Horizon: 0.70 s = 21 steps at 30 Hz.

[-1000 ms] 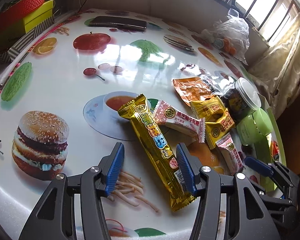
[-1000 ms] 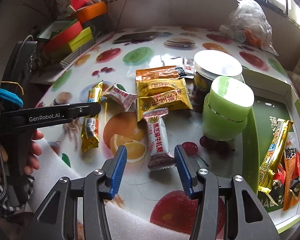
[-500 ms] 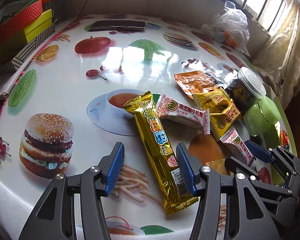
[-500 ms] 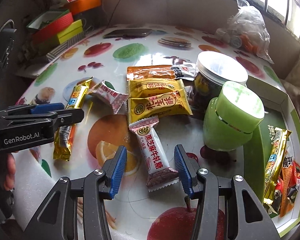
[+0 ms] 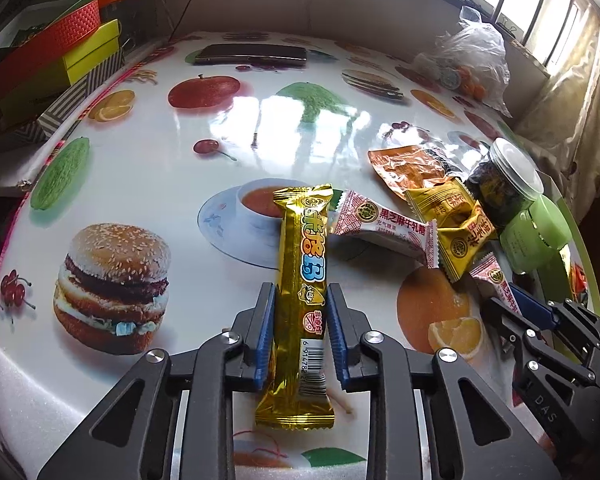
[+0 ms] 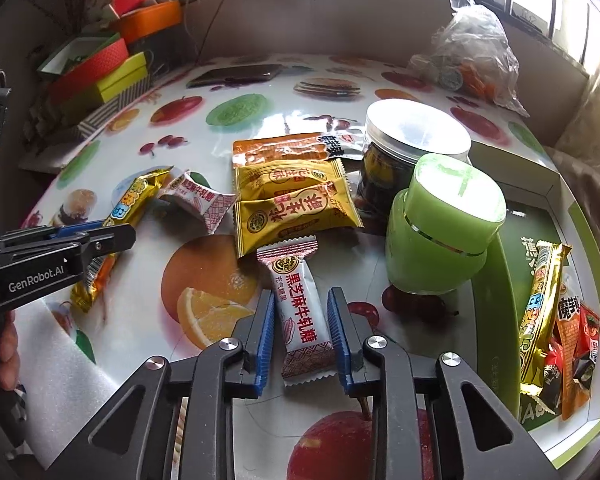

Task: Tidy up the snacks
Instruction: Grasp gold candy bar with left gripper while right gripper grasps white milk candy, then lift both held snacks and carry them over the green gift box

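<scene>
meanwhile, more snack packets [image 6: 556, 320] in green tray [image 6: 496, 268]; closing left gripper [image 5: 300, 320] pinching gold bar [image 5: 302, 280], right gripper [image 6: 300, 320] white candy [image 6: 300, 312]

The left hand-held gripper [image 5: 301, 300] is showing black angular arms with triangular cut-outs, silver round screws at the pivots and blue ribbed pads [image 5: 265, 332]. The right hand-held gripper [image 6: 299, 304] is wearing the same black frame and blue pads. White "GenRobot.AI" lettering is running along the left one's side.

Jar [image 6: 416, 148] behind tub [image 6: 444, 228], tray [image 6: 580, 216] right, wrappers [image 6: 296, 216] apparently overlapping left.
</scene>
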Available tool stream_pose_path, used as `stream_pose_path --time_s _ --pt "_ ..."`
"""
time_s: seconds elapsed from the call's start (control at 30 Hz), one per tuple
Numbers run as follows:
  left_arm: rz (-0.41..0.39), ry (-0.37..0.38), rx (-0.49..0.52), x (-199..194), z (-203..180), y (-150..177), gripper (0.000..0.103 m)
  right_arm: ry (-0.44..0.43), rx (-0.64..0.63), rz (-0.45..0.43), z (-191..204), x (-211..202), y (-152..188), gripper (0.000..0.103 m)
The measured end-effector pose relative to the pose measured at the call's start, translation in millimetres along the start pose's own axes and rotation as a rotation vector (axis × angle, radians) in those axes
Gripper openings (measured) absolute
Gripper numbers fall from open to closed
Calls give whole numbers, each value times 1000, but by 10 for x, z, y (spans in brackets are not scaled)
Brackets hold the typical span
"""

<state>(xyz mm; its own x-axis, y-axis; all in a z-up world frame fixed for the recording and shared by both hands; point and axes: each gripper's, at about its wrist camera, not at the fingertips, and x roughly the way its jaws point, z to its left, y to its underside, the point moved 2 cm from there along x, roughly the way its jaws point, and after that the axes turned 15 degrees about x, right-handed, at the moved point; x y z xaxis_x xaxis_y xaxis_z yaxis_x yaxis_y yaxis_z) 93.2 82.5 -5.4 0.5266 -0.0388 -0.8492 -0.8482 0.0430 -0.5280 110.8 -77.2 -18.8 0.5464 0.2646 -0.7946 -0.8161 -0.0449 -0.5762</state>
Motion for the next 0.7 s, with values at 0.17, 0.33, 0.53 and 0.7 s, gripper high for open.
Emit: stream_pose_path --time_s 0.17,0.33,0.53,0.7 --pt "0 -3 3 -2 3 0 24 -4 9 0 -4 -1 5 19" --pt "1 -1 1 -16 5 11 24 -8 16 -1 -14 -7 7 18" --pt "4 -9 0 -36 7 24 24 -17 21 1 -22 -12 9 18" --pt "-9 -15 7 -95 -13 4 24 -22 19 4 -18 -20 15 18"
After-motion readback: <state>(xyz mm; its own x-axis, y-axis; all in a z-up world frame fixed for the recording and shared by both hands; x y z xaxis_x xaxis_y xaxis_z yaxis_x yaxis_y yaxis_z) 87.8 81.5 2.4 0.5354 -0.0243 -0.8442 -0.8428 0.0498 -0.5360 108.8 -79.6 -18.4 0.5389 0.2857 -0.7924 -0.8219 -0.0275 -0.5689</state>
